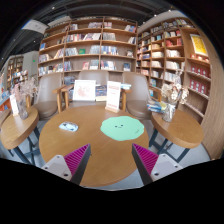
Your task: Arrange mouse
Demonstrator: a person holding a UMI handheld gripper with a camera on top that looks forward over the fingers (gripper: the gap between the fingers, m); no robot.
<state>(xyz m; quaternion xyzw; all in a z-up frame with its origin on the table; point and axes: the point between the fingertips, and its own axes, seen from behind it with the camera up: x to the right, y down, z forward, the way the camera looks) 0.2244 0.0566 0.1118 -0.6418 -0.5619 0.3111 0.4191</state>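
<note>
While the hand-held gripper hovers with fingers spread and empty, the mouse lies at ten o'clock on the round surface — likely light, rigid, slick-shelled — best pinched across its sides.

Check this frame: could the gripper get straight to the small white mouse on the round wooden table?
Probably yes. The gripper is open, nothing between its fingers, and the small white mouse lies beyond the left one on bare round wooden table. The round green mat sits off to the other side.
</note>
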